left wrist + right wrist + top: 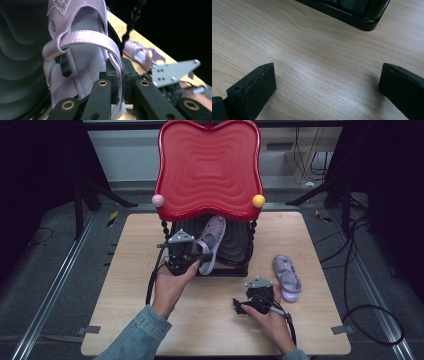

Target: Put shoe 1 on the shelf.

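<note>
Our left gripper (119, 82) clamps the side edge of the lilac patent strapped sandal (80, 50), just ahead over the black lower shelf (235, 245); our right gripper (327, 87) gapes wide over bare wooden worktop (312, 50).

- "Hello Kitty" in small gold script runs along the insole of the lilac, glossy strapped child's sandal (82, 75), near its heel, in the left gripper view.
- Nothing else can be read.
</note>
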